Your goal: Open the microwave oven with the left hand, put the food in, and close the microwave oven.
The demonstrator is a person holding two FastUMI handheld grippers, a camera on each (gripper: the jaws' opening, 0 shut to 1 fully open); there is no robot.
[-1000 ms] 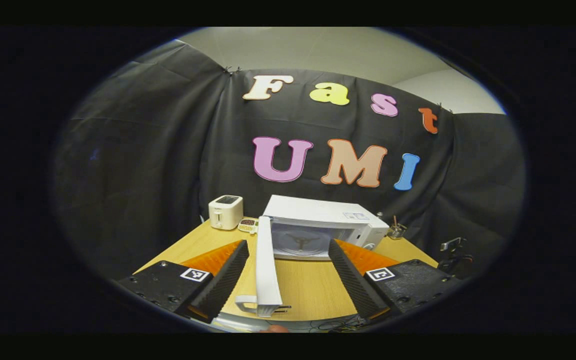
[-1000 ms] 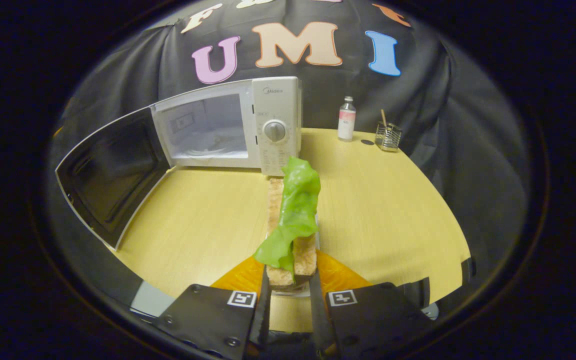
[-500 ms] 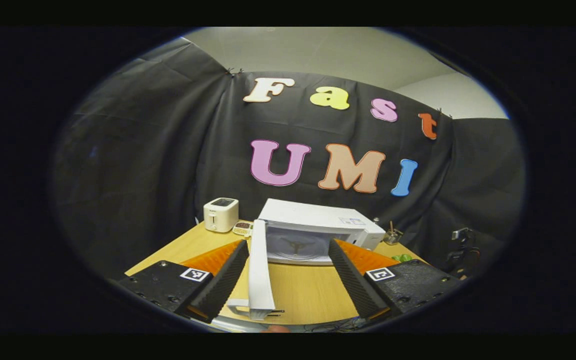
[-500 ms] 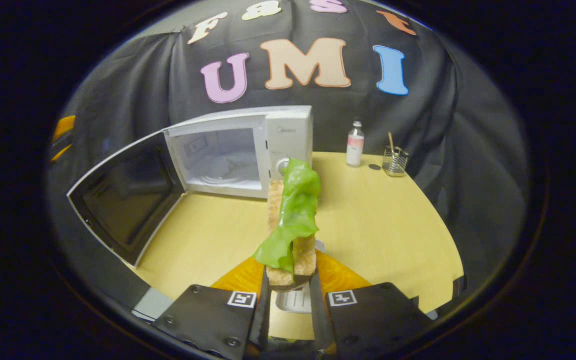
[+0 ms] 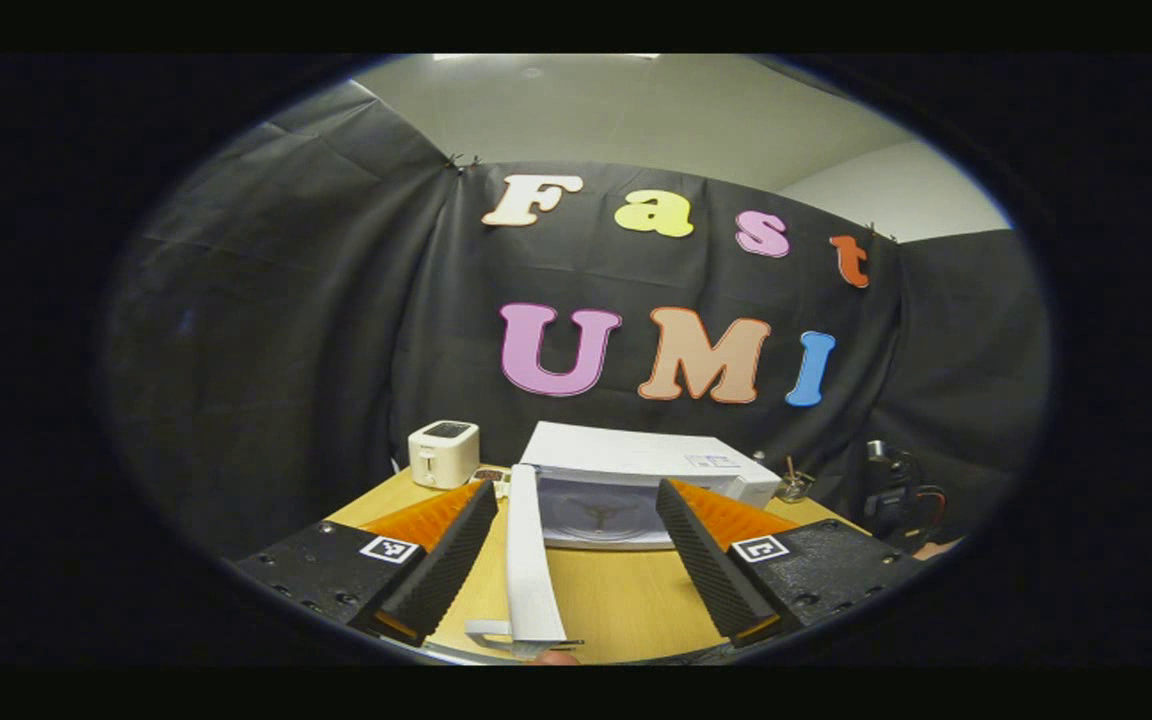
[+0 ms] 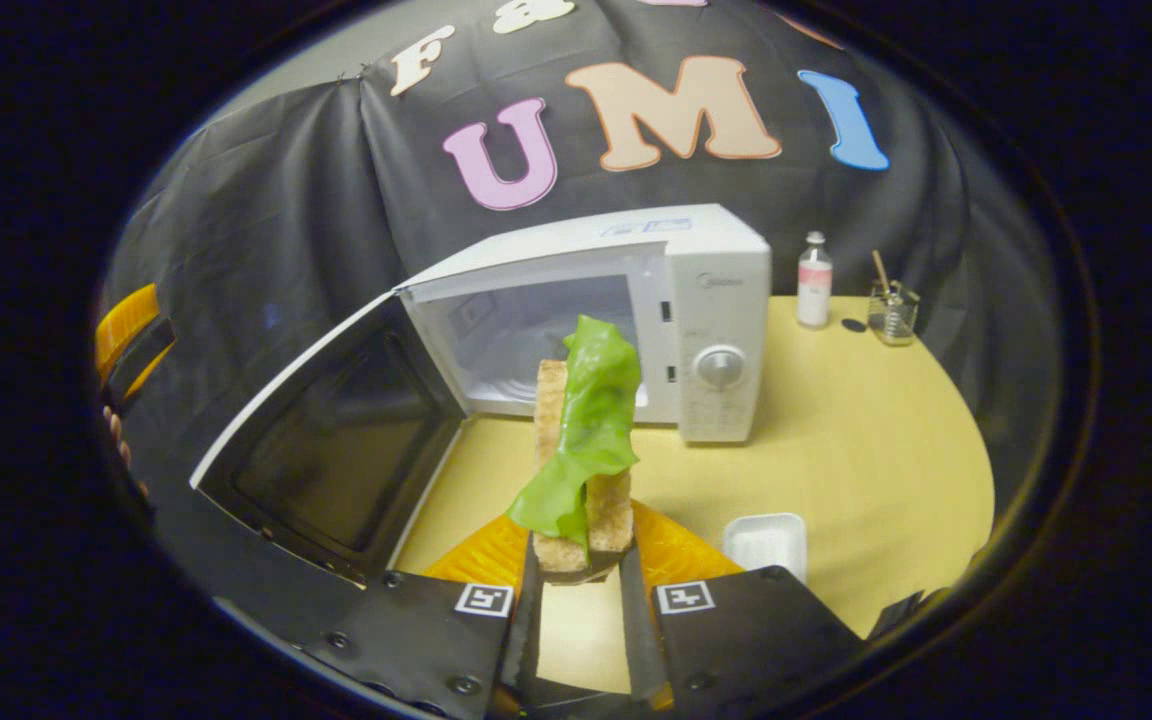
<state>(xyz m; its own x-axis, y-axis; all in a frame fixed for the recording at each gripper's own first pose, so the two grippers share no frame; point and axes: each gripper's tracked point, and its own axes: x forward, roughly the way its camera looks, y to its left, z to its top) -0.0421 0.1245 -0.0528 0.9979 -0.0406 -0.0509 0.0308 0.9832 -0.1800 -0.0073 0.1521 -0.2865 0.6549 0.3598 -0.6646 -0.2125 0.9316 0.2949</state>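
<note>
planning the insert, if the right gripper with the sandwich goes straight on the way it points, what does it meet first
Probably nothing before the open cavity of the white microwave oven: the right gripper, shut on the toast-and-green-lettuce sandwich, points there, with its dark-windowed door swung aside. Depth is unclear.
</note>
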